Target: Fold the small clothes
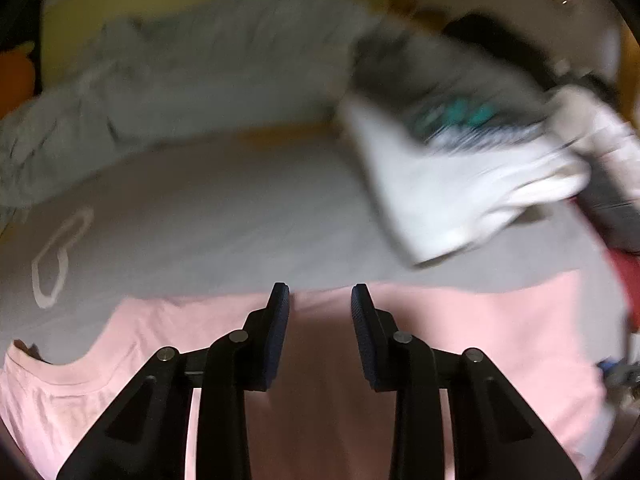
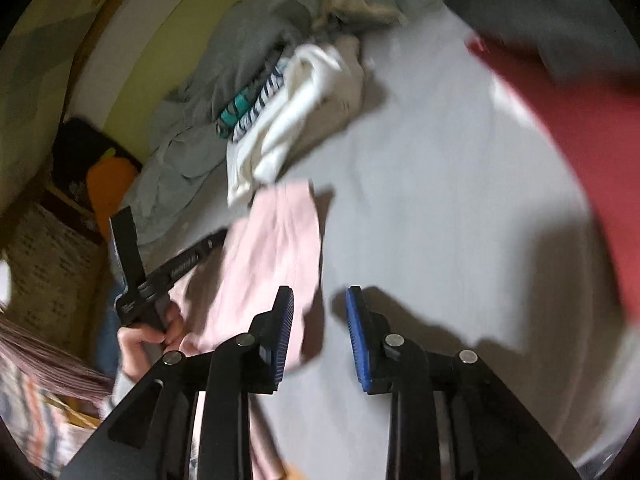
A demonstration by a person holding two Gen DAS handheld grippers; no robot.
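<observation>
Both views are motion-blurred. The pink garment (image 1: 500, 332) lies flat on the grey bed sheet (image 1: 224, 216) at the bed's near edge, partly hidden under the spread, empty left claw (image 1: 320, 294). The right claw (image 2: 320, 298) is also spread, holding nothing. A pile of folded white clothes (image 1: 452, 196) sits towards the far edge beside a rumpled grey blanket (image 1: 192, 80).

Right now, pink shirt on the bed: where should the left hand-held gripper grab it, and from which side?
Probably the far straight edge of the pink shirt, coming in low from the near side. That edge lies flat on the grey sheet just ahead of the open left hand-held gripper, so one finger could slide under it. The curved neckline sits off to the left.
</observation>
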